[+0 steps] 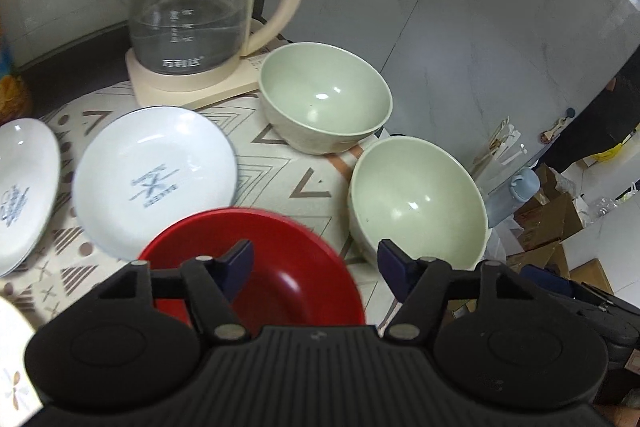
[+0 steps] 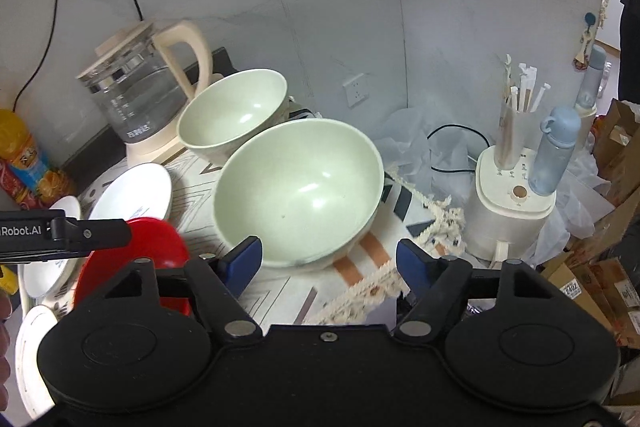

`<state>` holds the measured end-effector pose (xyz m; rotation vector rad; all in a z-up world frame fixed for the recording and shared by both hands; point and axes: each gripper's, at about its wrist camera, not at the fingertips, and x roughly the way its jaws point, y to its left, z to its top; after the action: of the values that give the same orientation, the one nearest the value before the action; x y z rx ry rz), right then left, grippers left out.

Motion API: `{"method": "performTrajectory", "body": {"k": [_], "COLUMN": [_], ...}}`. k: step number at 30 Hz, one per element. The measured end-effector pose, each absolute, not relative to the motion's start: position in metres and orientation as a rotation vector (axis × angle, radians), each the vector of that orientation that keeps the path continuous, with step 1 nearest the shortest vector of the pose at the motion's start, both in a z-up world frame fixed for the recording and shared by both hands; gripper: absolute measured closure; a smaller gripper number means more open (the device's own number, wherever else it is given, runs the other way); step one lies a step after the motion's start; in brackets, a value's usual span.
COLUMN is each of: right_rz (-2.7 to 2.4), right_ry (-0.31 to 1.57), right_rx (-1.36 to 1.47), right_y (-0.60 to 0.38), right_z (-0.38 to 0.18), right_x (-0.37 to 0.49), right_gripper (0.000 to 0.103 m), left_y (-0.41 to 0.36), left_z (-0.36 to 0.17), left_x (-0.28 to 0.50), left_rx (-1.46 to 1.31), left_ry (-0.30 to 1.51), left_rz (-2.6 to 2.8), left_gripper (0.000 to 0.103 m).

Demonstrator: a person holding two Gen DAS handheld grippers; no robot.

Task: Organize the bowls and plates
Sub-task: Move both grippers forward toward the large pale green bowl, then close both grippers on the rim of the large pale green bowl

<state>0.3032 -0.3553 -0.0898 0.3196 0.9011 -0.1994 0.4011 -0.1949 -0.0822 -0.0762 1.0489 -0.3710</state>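
Two pale green bowls stand on the patterned cloth: a far one [image 1: 324, 99] [image 2: 234, 115] and a near one [image 1: 416, 203] [image 2: 300, 191]. A red plate [image 1: 280, 267] [image 2: 136, 255] lies just below my left gripper [image 1: 316, 263], which is open and empty above its right half. White plates [image 1: 154, 179] [image 1: 24, 187] lie to the left; they also show in the right wrist view [image 2: 134, 193]. My right gripper [image 2: 330, 261] is open and empty, just in front of the near bowl. The left gripper's body [image 2: 60, 231] shows in the right wrist view.
A glass kettle [image 1: 192, 15] [image 2: 136, 95] on its cream base stands at the back by the wall. A white appliance [image 2: 512, 203] with a blue bottle [image 2: 558, 155] and chopsticks stands right of the cloth. Cardboard boxes [image 2: 600, 279] lie beyond the table's right edge. Another white plate [image 2: 34, 347] sits at front left.
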Motion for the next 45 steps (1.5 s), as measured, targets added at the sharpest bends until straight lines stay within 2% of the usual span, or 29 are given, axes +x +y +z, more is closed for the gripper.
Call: {"method": "performTrajectory", "body": {"k": [10,17,19,21,25,26,27,31,45], "right_rz": [-0.189,-0.170,-0.157,-0.149,-0.126,-0.120,-0.117,-0.112,-0.090], "right_ry": [0.967,1.003,1.014,1.030,1.056,1.053,1.049,1.034,0.869], "right_rx": [0.322,0.326,0.326,0.329,0.344,0.339,0.331,0.329,0.309], "right_y": [-0.381,-0.392,-0.393,-0.394,-0.395,-0.395,-0.395,-0.396,-0.385], "right_z": [-0.115,-0.133,-0.138,-0.143,-0.152,-0.153,-0.154,-0.154,-0.102], "right_x": [0.341,0.354,0.357,0.360,0.367,0.367,0.368,0.367,0.355], "right_gripper": [0.034,0.045,0.049,0.058,0.072,0.080,0.081,0.082,0.082], "left_y": [-0.231,-0.244,-0.246,-0.248,-0.255,-0.257,-0.258,-0.254,-0.226], "left_z": [-0.108,-0.130,-0.137,-0.142,-0.149,-0.149,-0.149,-0.148,-0.094], "left_x": [0.436,0.452,0.455,0.457,0.456,0.456,0.455,0.455,0.427], "left_rx": [-0.101,-0.111,-0.124,-0.134,-0.132,-0.126,-0.128,-0.154,-0.222], "left_ry": [1.087,1.132,1.145,1.160,1.171,1.169,1.169,1.169,1.038], "left_rz": [-0.389,-0.384,-0.377,-0.377,-0.389,-0.386,-0.381,-0.364,-0.333], "left_gripper": [0.049,0.062,0.069,0.076,0.081,0.083,0.083,0.088,0.088]}}
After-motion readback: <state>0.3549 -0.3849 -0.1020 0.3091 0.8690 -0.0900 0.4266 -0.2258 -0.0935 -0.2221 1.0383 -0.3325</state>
